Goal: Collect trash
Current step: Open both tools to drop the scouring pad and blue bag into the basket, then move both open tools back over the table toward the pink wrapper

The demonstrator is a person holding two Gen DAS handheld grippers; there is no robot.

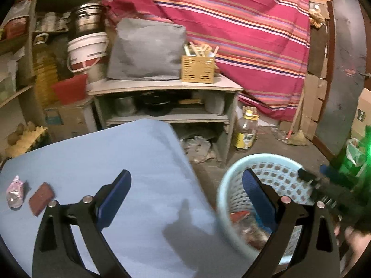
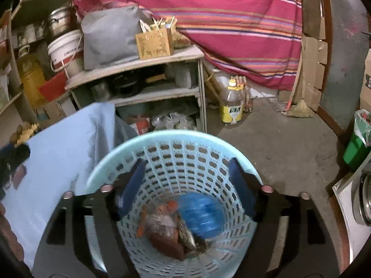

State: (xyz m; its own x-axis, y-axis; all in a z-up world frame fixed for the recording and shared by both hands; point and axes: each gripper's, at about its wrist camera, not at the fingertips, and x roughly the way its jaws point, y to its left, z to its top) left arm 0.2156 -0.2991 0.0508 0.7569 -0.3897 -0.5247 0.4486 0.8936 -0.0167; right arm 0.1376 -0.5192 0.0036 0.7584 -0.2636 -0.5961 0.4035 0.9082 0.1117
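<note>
My left gripper (image 1: pixel 186 176) stands open and empty above the right part of a table with a light blue cloth (image 1: pixel 139 162). On the cloth to its left lie a crumpled pink wrapper (image 1: pixel 15 194) and a flat brown packet (image 1: pixel 41 198). A pale blue perforated basket (image 1: pixel 231 185) stands on the floor beside the table. My right gripper (image 2: pixel 187 164) is held open over the basket (image 2: pixel 171 135), with nothing between its fingers. Inside lie a crumpled blue plastic piece (image 2: pixel 201 215) and reddish-brown wrappers (image 2: pixel 164 229).
A grey shelf unit (image 2: pixel 139 69) with pots, a grey bag and a wooden box stands behind the table. An oil bottle (image 2: pixel 231 106) is on the concrete floor, a green bin (image 2: pixel 357 143) at the right. A striped red cloth (image 1: pixel 243 34) hangs behind.
</note>
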